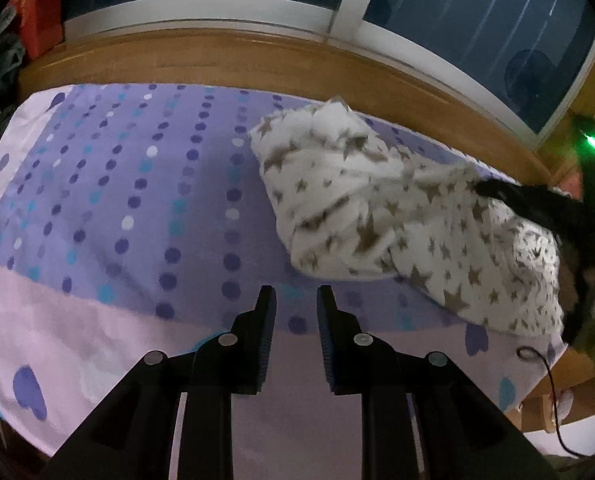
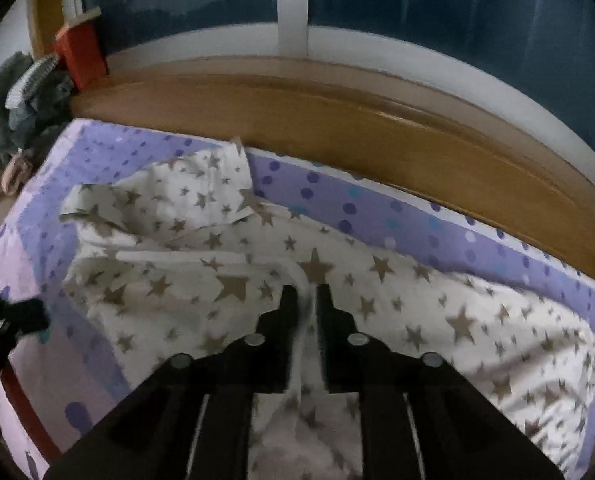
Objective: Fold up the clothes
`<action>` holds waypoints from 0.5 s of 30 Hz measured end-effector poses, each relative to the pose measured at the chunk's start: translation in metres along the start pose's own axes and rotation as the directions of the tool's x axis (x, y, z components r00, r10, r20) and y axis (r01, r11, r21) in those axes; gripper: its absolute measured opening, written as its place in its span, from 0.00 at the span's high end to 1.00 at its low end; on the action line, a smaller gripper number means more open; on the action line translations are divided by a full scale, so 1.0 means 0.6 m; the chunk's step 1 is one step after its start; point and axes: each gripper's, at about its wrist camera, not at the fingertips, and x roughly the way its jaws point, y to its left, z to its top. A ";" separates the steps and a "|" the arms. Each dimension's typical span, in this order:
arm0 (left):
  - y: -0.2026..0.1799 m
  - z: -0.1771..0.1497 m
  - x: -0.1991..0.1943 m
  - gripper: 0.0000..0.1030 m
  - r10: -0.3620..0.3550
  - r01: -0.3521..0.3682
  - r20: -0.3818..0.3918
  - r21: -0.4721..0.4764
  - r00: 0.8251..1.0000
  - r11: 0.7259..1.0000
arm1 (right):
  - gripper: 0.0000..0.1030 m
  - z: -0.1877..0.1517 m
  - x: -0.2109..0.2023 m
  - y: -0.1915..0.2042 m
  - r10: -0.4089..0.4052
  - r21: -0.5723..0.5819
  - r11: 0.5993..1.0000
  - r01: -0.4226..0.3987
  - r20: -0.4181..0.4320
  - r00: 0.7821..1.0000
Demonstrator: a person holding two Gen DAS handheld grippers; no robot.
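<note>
Surface: a bed covered with a lilac sheet [image 1: 109, 208], printed with rows of purple, teal and white dots in a darker violet band, and purple hearts on the paler pink margins. Wooden bed rail [image 1: 257, 60] runs along the far edge; behind it a white-framed window [image 1: 349, 4], glass dark. Red box [image 2: 82, 56] stands at the far left end of the rail, with a heap of dark grey clothing [image 2: 21, 100] beside it at the bed's corner.

Task item: white star-print garment [image 1: 377, 208], brown-grey stars, lying crumpled on the sheet toward the right side of the bed, near the rail. In the right wrist view it spreads across most of the sheet, one corner turned up toward the rail.

Left tongs [image 1: 296, 300]: partly open, a clear gap between the fingers, nothing held; they hang over bare sheet, just short of the garment's near edge.

Right tongs [image 2: 306, 300]: nearly closed, with a raised ridge of the star-print fabric pinched between the fingers.

A thin black cable [image 1: 549, 392] trails off the bed's right edge. A green light [image 1: 591, 142] glows at far right of the left wrist view; its source is too blurred to identify.
</note>
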 end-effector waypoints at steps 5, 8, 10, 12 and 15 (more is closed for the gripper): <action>0.001 0.024 0.018 0.78 -0.026 0.026 -0.017 0.009 1.000 1.000 | 0.38 -0.069 -0.078 0.028 -0.034 -0.135 0.990 0.045 0.081 0.996; -0.007 0.032 0.036 0.77 -0.036 0.037 -0.030 0.029 0.999 0.999 | 0.38 -0.118 -0.081 0.062 -0.022 -0.222 0.975 0.029 0.034 0.999; -0.014 0.034 0.047 0.77 -0.033 0.035 -0.037 0.044 0.999 0.998 | 0.39 -0.151 -0.082 0.085 -0.017 -0.279 0.960 0.017 0.002 1.000; -0.021 0.034 0.062 0.77 -0.016 0.019 -0.046 0.058 0.999 0.998 | 0.39 -0.175 -0.063 0.099 -0.035 -0.300 0.954 0.020 -0.044 0.998; -0.024 0.030 0.074 0.77 0.005 -0.001 -0.049 0.071 0.999 0.998 | 0.39 -0.186 -0.039 0.102 -0.052 -0.270 0.962 0.031 -0.073 0.996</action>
